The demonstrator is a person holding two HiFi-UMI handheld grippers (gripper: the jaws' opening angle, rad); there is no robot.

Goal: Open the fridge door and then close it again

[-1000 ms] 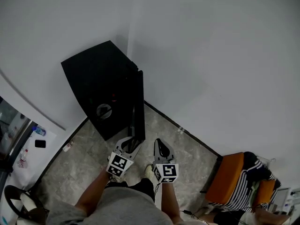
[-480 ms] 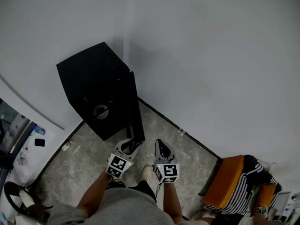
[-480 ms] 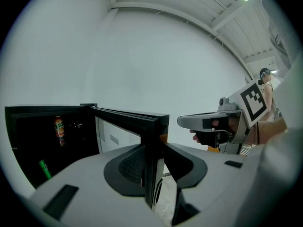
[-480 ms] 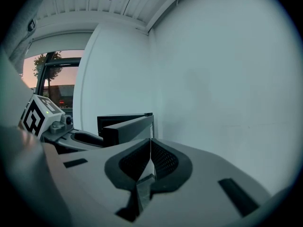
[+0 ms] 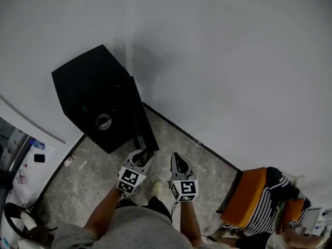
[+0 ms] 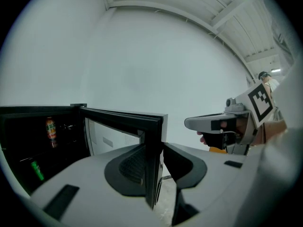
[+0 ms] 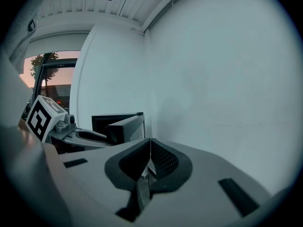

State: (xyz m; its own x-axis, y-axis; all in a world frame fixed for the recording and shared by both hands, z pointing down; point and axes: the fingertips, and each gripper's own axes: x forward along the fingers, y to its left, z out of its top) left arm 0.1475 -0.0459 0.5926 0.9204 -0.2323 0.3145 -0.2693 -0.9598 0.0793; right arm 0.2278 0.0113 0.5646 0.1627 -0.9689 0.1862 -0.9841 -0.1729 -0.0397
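Observation:
A small black fridge (image 5: 85, 95) stands in the wall corner with its door (image 5: 139, 113) swung open. In the head view my left gripper (image 5: 144, 157) is at the door's free end. In the left gripper view the door's edge (image 6: 154, 141) runs upright between the jaws of my left gripper (image 6: 158, 162); they have just been closing and the pads sit against it. A can (image 6: 50, 129) shows inside the dark cabinet. My right gripper (image 5: 178, 162) hangs beside the left one, shut and holding nothing (image 7: 150, 162).
White walls meet just behind the fridge. An orange chair (image 5: 246, 196) with a person in a striped top (image 5: 275, 201) is at the lower right. A ledge with small items (image 5: 39, 157) and a dark round object (image 5: 21, 222) are at the left. The floor (image 5: 98, 178) is grey tile.
The fridge has slid left and up in the head view as the person moved. Both grippers kept their spot by the door's end, and the door seems to stand a little wider from the cabinet.

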